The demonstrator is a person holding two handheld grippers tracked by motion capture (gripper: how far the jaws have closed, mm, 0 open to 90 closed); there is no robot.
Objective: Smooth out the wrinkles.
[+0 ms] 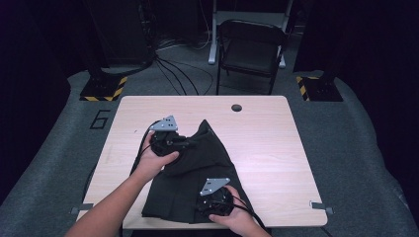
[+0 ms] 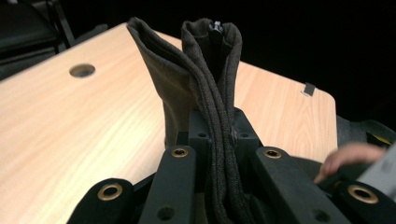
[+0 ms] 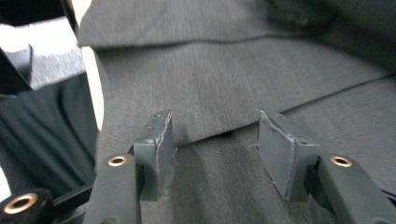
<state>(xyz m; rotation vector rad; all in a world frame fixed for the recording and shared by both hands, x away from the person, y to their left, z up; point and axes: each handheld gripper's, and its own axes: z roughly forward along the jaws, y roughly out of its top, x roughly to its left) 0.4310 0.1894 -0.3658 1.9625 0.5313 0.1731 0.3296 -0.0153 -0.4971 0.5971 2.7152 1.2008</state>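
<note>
I have the left gripper (image 2: 219, 140) pinching a bunched fold of the dark garment (image 1: 197, 173), which lies mid-table (image 1: 276, 148) with that corner lifted. My right gripper (image 3: 215, 154) hovers spread over a flat fold near the front edge. I'd keep the lift slow and close on one layer; I can't tell how many layers lie beneath

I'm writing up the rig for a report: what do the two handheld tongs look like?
Both tongs, left and right, are black, each topped by a grey three-cornered plate with small holes. Black cables trail from them. Their linkage arms carry brass-ringed holes; the pads are flat, grey and scuffed. Forearms are bare.
</note>
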